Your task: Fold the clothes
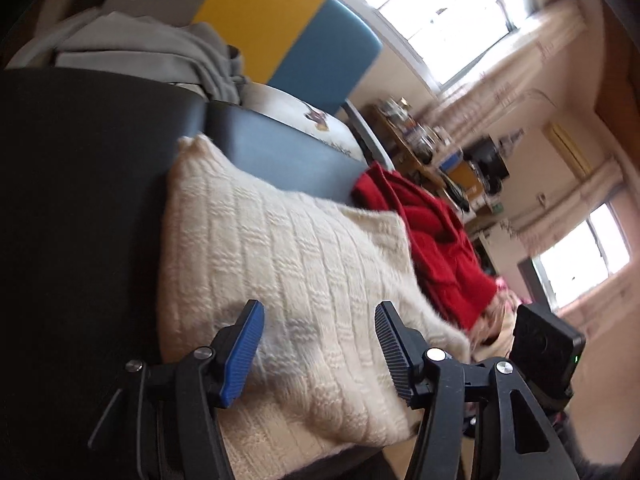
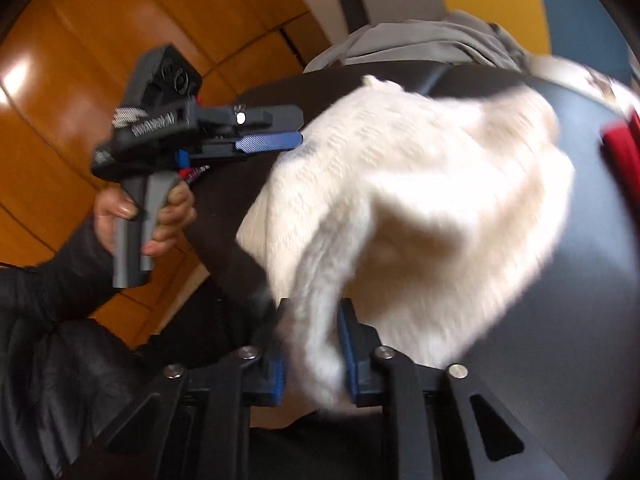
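The left gripper [image 1: 318, 346] hovers with jaws spread wide over the cream cable-knit sweater [image 1: 280, 280], gripping nothing. The right gripper [image 2: 312, 354] pinches a fuzzy fold of it at lower centre. The sweater lies on the dark counter [image 1: 80, 200], long axis running lower right to upper left

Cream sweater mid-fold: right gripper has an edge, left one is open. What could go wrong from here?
1. The right gripper pinches only a thin edge of the cream sweater; the knit could slip out mid-swing.
2. The left gripper is open over the sweater, so nothing pins it and the whole piece may drag.
3. The red garment lies close beside it and could snag.
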Demonstrator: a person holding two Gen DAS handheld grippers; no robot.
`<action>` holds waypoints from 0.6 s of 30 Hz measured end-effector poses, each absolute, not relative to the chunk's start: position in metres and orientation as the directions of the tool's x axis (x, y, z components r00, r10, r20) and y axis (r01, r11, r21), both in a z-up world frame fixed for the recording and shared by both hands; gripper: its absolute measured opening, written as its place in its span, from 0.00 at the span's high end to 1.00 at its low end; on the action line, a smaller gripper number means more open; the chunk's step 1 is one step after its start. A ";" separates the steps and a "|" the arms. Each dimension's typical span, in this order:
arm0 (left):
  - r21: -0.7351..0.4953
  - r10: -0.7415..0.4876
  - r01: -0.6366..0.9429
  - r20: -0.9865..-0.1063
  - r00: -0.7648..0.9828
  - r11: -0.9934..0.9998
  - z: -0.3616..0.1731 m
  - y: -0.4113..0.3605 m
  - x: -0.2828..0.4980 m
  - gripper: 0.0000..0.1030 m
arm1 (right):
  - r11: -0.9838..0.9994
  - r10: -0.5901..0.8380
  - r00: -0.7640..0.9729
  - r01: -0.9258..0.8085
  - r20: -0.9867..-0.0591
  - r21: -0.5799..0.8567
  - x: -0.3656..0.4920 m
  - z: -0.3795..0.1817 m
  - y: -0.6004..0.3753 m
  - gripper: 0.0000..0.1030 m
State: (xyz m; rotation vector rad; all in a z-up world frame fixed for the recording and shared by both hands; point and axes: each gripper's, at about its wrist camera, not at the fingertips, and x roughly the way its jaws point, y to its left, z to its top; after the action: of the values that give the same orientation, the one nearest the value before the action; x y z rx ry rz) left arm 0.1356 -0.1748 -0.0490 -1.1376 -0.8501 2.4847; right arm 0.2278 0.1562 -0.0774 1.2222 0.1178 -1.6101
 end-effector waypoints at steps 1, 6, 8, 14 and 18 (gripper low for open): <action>-0.614 0.478 -0.016 -0.599 -0.642 -0.789 -0.055 -0.172 0.135 0.38 | -0.468 -0.655 0.078 0.739 -0.751 0.485 0.231 -0.088 0.169 0.83; -0.550 0.454 -0.053 -0.627 -0.633 -0.834 -0.066 -0.155 0.137 0.37 | -0.561 -0.710 0.021 0.587 -0.704 0.583 0.243 -0.134 0.213 0.85; -0.517 0.437 -0.067 -0.640 -0.632 -0.854 -0.061 -0.149 0.138 0.35 | -0.556 -0.747 -0.011 0.558 -0.664 0.616 0.246 -0.130 0.224 0.79; -0.537 0.455 -0.089 -0.604 -0.655 -0.839 -0.056 -0.149 0.151 0.34 | -0.538 -0.828 -0.181 0.524 -0.531 0.660 0.230 -0.077 0.265 0.66; -0.516 0.444 -0.096 -0.611 -0.655 -0.851 -0.058 -0.141 0.157 0.34 | -0.567 -0.823 -0.306 0.501 -0.479 0.654 0.201 -0.056 0.264 0.34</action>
State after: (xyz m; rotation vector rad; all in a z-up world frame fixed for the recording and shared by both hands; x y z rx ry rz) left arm 0.1567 -0.1410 -0.0584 -1.1073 -0.6464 2.5271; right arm 0.2013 0.2640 -0.0565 1.0295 -0.4904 -1.9630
